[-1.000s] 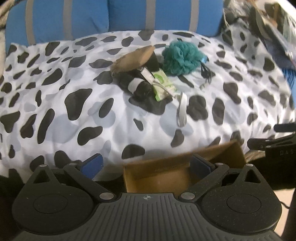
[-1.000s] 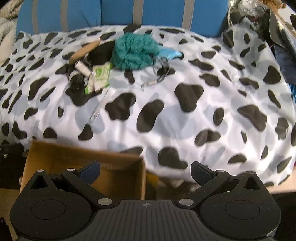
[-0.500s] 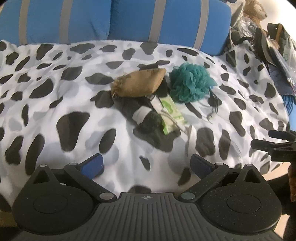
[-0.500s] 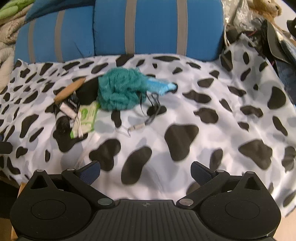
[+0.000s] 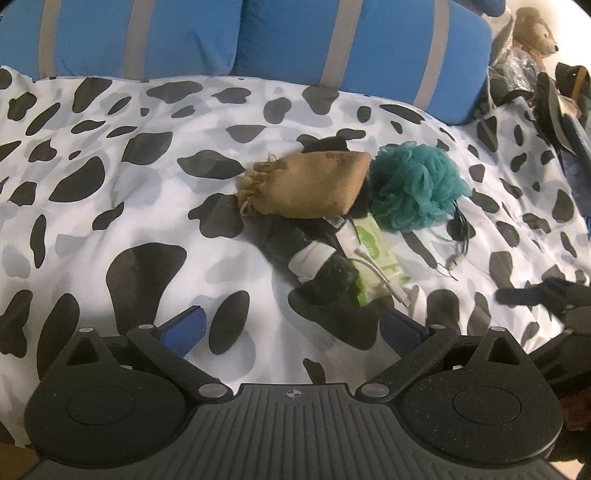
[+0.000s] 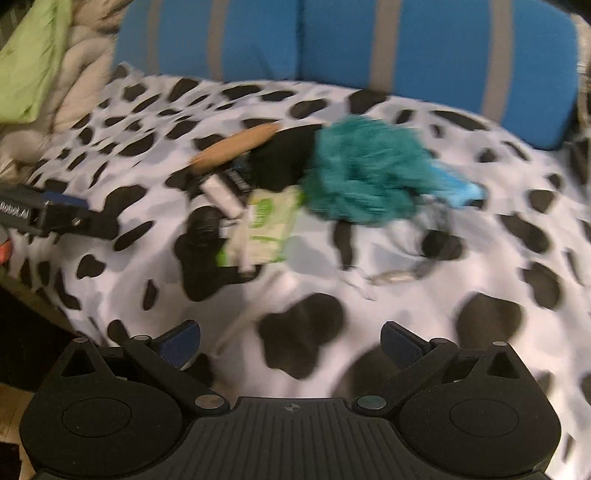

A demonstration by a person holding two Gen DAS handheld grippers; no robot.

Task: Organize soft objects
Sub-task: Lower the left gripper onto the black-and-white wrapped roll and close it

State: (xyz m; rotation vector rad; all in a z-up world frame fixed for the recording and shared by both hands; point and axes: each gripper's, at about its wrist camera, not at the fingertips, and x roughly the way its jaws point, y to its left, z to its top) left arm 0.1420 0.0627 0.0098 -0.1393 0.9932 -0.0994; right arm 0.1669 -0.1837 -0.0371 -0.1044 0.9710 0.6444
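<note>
A small pile lies on the cow-print bedspread (image 5: 110, 206): a tan drawstring pouch (image 5: 310, 188), a teal mesh bath puff (image 5: 417, 188), a black furry roll with a white band (image 5: 314, 262) and a green-and-white wipes pack (image 5: 373, 251). My left gripper (image 5: 291, 328) is open just short of the black roll, empty. In the blurred right wrist view the puff (image 6: 365, 170), wipes pack (image 6: 269, 225) and pouch (image 6: 236, 147) lie ahead of my open, empty right gripper (image 6: 291, 339).
Blue pillows with grey stripes (image 5: 332, 48) line the back. Black cords (image 5: 458, 236) lie right of the puff. Clutter and a teddy bear (image 5: 532, 29) sit at far right. A cream blanket (image 6: 77, 88) lies at back left. The other gripper shows at each view's edge (image 6: 55, 218).
Both grippers have moved forward and up over the bed toward the pile. The cardboard box seen at the bed's near edge has dropped out of both views.
</note>
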